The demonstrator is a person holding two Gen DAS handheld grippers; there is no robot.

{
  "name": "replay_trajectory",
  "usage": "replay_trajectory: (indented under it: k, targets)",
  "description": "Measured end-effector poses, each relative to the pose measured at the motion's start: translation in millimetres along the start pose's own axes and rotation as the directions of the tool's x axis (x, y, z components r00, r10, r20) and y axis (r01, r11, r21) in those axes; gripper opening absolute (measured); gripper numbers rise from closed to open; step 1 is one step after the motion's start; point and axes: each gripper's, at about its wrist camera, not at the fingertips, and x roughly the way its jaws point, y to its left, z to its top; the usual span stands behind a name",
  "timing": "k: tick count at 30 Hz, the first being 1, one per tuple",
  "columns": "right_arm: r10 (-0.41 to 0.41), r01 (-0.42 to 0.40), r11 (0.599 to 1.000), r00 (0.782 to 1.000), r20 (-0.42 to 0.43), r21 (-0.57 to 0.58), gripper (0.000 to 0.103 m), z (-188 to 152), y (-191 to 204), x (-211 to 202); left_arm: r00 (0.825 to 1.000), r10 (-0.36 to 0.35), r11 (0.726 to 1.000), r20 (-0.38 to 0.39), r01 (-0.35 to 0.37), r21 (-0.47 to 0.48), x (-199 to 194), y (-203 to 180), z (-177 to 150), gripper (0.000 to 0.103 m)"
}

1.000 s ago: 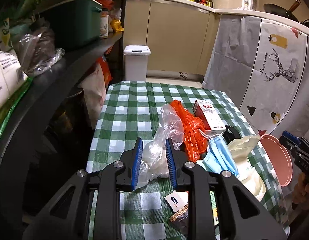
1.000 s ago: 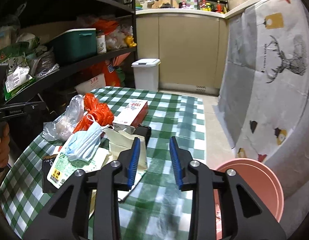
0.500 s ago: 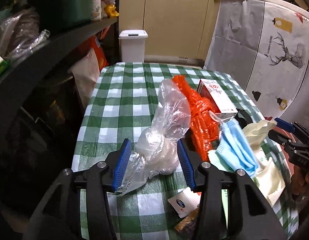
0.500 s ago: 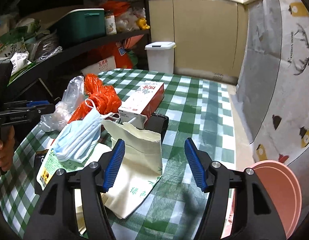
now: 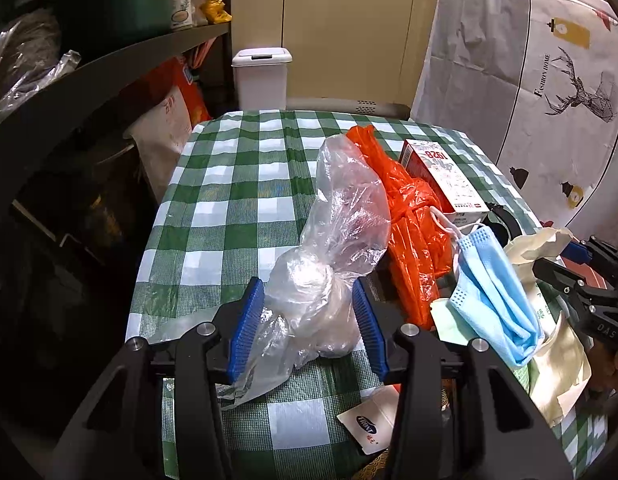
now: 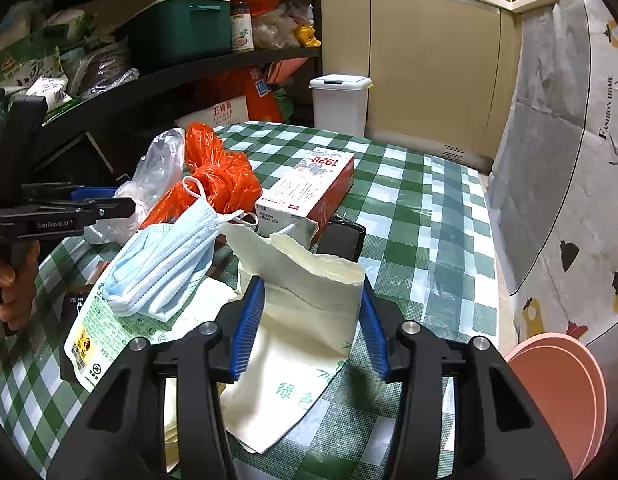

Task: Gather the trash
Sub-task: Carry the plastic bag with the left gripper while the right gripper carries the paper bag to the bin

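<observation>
Trash lies on a green-checked table (image 5: 229, 200). My left gripper (image 5: 309, 324) is open, its blue pads on either side of a knotted clear plastic bag (image 5: 333, 248); the bag also shows in the right wrist view (image 6: 157, 176). My right gripper (image 6: 309, 324) is open around a cream paper bag (image 6: 309, 300), which also shows in the left wrist view (image 5: 549, 344). Beside them lie an orange plastic bag (image 5: 413, 220), a blue face mask (image 6: 165, 264) and a red-and-white box (image 6: 309, 192).
A white lidded bin (image 5: 261, 76) stands on the floor beyond the table's far end. A pink basin (image 6: 557, 392) sits low at the right. Dark shelves (image 5: 89, 76) with goods run along the left. A wrapper (image 6: 105, 340) and a small card (image 5: 369, 420) lie near the front edge.
Both grippers opened wide and moved forward and down. The left now straddles the clear bag; the right now straddles the cream paper bag.
</observation>
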Motion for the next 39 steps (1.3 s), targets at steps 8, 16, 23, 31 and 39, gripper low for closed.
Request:
replay_trajectory:
  k: [8, 16, 23, 31, 39]
  targets:
    - [-0.014, 0.014, 1.0, 1.0, -0.003, -0.001, 0.025, -1.6, -8.3, -9.3, 1.0, 0.021, 1.0, 0.008, -0.021, 0.018, -7.1, -0.7, 2.2, 0.038]
    - [-0.034, 0.034, 0.999, 0.999, 0.027, -0.008, 0.016, -2.6, -14.9, -37.6, 0.998, 0.021, 1.0, 0.062, -0.022, 0.015, -31.8, -5.9, 12.2, 0.037]
    - [-0.044, 0.043, 0.999, 0.997, 0.066, 0.007, 0.01, -3.1, -19.9, -67.7, 0.994, 0.037, 0.999, 0.101, -0.037, -0.005, -54.6, -9.9, 16.6, 0.037]
    - [-0.033, 0.03, 0.999, 0.993, 0.11, 0.027, 0.01, -4.5, -22.5, -99.8, 0.991, 0.031, 1.0, 0.133, -0.031, -0.002, -82.6, -29.1, 14.3, 0.037]
    - [-0.051, 0.044, 0.998, 0.984, 0.172, 0.045, 0.01, -4.8, -20.9, -135.7, 0.987, 0.003, 1.0, 0.16, -0.005, 0.012, -102.5, -51.3, 12.8, 0.037]
